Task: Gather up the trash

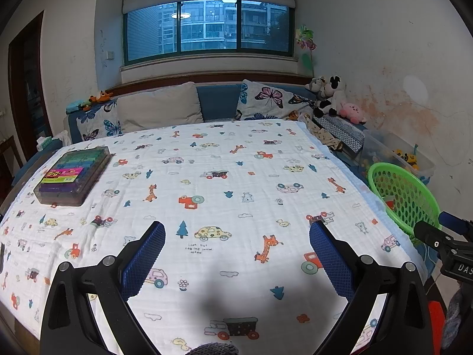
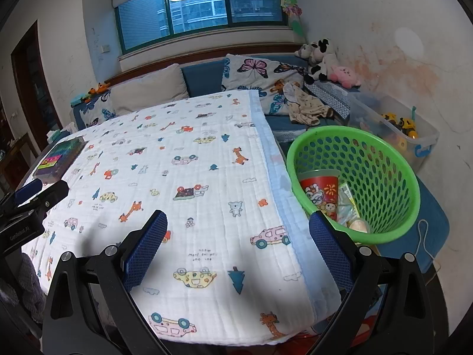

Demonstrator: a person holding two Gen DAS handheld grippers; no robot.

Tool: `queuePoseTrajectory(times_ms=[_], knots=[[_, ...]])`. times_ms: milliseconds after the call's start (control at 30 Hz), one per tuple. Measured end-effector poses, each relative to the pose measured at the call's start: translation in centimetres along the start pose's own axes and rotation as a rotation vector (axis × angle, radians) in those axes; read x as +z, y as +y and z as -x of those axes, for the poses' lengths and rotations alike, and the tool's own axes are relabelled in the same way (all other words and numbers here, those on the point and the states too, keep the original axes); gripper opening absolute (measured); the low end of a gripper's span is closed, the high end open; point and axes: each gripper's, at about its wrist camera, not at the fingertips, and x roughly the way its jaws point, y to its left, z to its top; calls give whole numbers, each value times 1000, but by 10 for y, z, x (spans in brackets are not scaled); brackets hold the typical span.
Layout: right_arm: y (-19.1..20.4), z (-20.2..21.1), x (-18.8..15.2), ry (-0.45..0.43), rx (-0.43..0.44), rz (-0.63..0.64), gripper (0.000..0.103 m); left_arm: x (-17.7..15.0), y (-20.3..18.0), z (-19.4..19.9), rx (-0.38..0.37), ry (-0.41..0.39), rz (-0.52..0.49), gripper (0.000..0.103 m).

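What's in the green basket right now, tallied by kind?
In the green basket, from the right wrist view:
Red paper cup: 1
Yellow-green wrapper: 1
Pale round lidded container: 1
Total: 3 that I can make out; the basket wall may hide more.

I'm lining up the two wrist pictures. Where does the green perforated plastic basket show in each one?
Left wrist view: the green perforated plastic basket sits at the right edge, partly cut off by the other gripper.
Right wrist view: the basket sits right of centre, beside the table, with a red paper cup inside.
Shared landmark: the clear box of coloured blocks on the cartoon-print cloth.
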Motion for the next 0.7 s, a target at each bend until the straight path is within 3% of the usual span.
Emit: queuePoseTrajectory(times_ms=[700], knots=[[2, 0, 0, -1, 3, 7, 96, -1, 2, 0, 3, 0, 2, 95]])
